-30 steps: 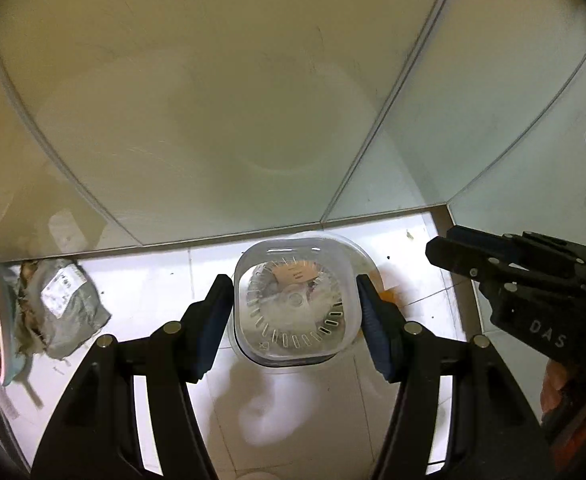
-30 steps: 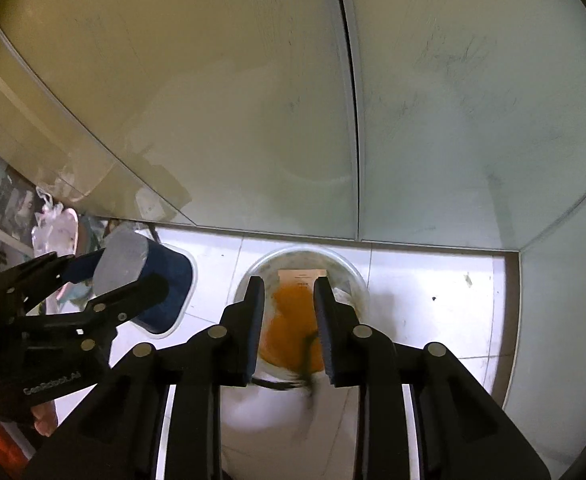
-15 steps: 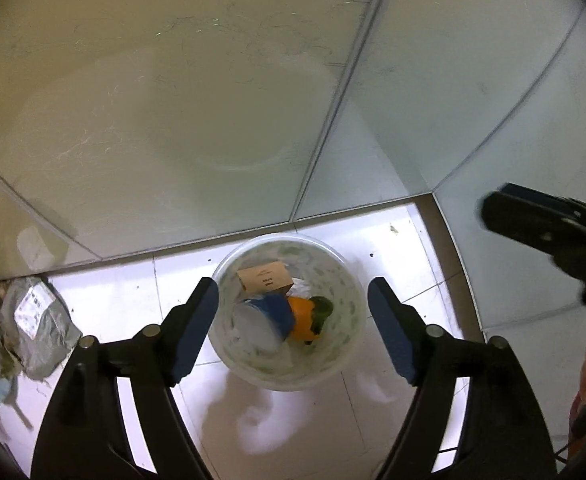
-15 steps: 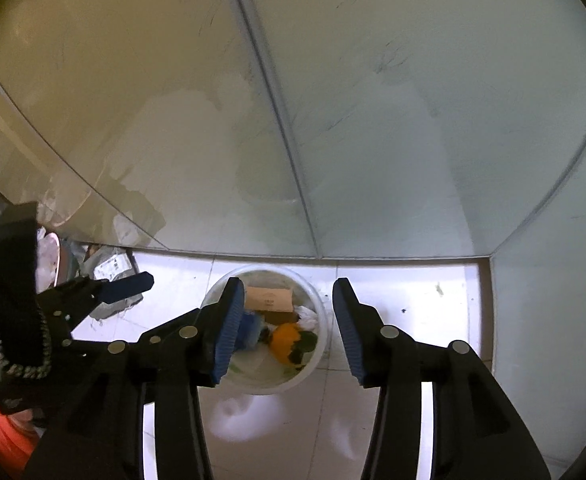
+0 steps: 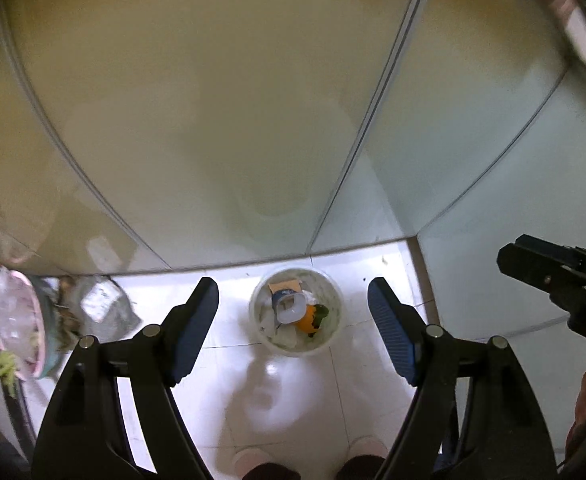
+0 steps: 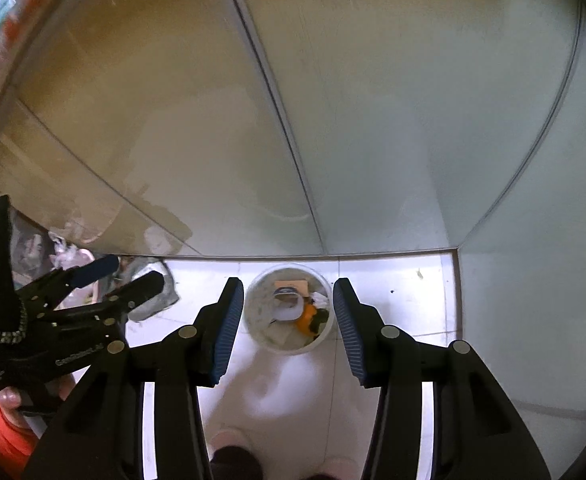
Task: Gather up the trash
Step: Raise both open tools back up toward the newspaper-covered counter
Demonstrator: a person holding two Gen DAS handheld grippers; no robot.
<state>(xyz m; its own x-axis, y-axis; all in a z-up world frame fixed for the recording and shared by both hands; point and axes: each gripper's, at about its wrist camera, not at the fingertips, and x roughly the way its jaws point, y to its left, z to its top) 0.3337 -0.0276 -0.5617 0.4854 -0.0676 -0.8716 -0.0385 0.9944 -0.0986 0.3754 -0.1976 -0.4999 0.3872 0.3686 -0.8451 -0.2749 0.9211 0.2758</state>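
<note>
A white round bin stands on the white floor tiles far below both grippers. In it lie a blue-and-white cup, an orange scrap, a cardboard piece and tissue. My left gripper hangs high over the bin, open, with nothing between its blue pads. My right gripper is open too, narrower, and empty. Each shows in the other's view: the right gripper at the right edge, the left gripper at the left.
Frosted glass panels curve behind the bin. A crumpled grey parcel bag lies on the floor at left, beside a pink-rimmed tub of scraps. The person's slippered feet stand at the bottom edge. An orange sleeve is at lower left.
The left gripper let go of the cup and the right let go of the orange scrap; both now lie in the bin. Both grippers opened and rose well above it.
</note>
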